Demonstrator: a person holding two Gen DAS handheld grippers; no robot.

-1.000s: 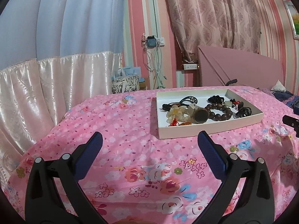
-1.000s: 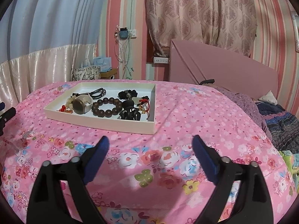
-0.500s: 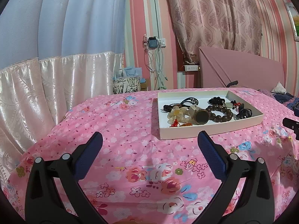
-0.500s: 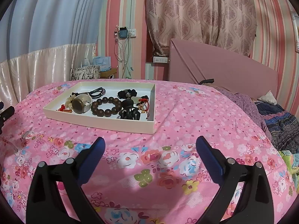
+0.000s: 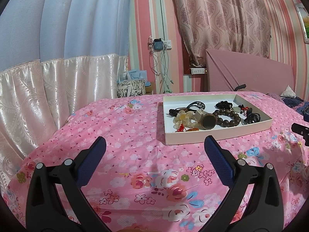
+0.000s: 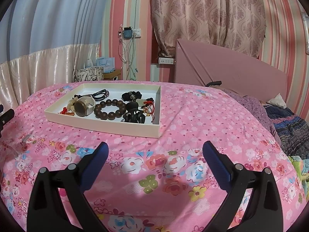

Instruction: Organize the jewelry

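Fingers (image 5: pixel 92 158) of both grippers wide apart, empty, above floral bedspread (image 5: pixel 135 135)

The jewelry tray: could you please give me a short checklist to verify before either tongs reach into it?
1. Left tongs open, holding nothing: ok.
2. Right tongs open, holding nothing: ok.
3. White tray flat on the floral bedspread: ok.
4. Wooden bead bracelet lying clear on top: ok.
5. Watch free of the cream flower piece: not ok, they overlap.
6. Red cords untangled from the black hair claw: cannot tell.
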